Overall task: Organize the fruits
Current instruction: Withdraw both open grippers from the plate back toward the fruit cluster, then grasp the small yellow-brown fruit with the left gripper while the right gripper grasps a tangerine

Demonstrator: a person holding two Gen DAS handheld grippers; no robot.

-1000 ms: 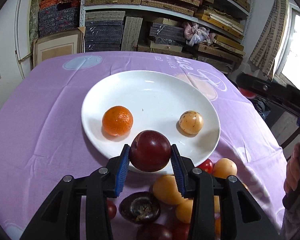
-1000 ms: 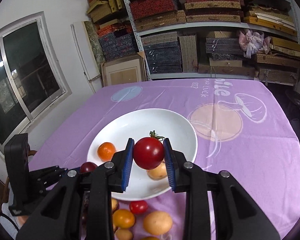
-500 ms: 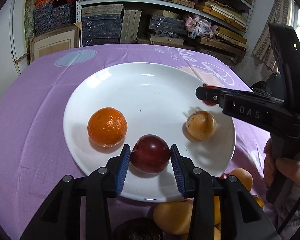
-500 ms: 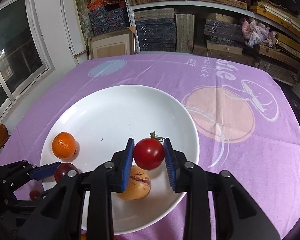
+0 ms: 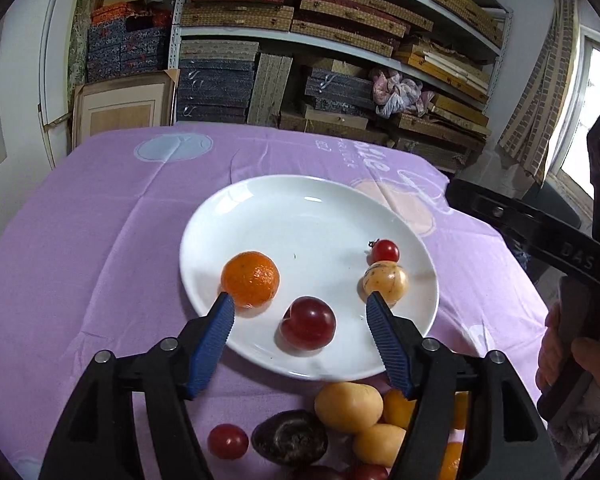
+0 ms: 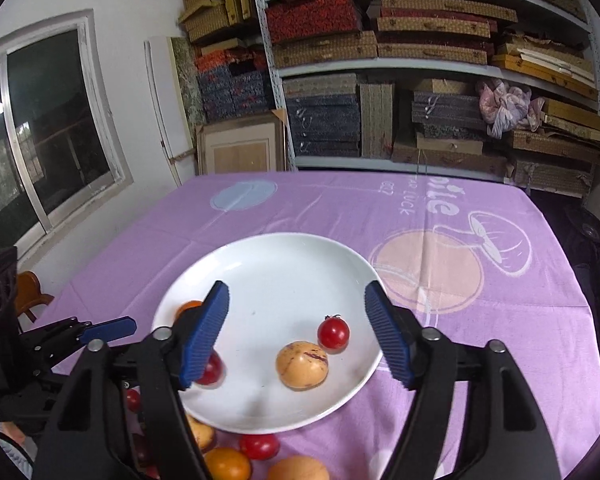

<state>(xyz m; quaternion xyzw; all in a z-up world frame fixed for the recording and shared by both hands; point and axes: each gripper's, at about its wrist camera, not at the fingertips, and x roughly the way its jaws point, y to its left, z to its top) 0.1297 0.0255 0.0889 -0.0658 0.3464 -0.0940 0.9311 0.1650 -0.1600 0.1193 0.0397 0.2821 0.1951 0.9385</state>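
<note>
A white plate (image 5: 312, 208) on the purple cloth holds an orange (image 5: 250, 279), a dark red plum (image 5: 308, 322), a speckled yellow fruit (image 5: 385, 278) and a small red tomato (image 5: 385, 251). My left gripper (image 5: 300, 312) is open and empty, just above and behind the plum. In the right wrist view my right gripper (image 6: 296, 316) is open and empty above the plate (image 6: 284, 264). The tomato (image 6: 333, 332) and the yellow fruit (image 6: 302, 365) lie below it. The plum (image 6: 210, 369) is partly hidden by its left finger.
Loose fruits lie on the cloth in front of the plate: yellow ones (image 5: 348, 406), a small tomato (image 5: 227, 441), a dark wrinkled fruit (image 5: 290, 437). The right gripper's body (image 5: 540, 236) crosses the right side. Shelves of boxes (image 5: 300, 40) stand behind the table.
Both grippers have opened and pulled back. The left one let go of the plum onto the plate. The right one let go of the tomato beside the yellow fruit.
</note>
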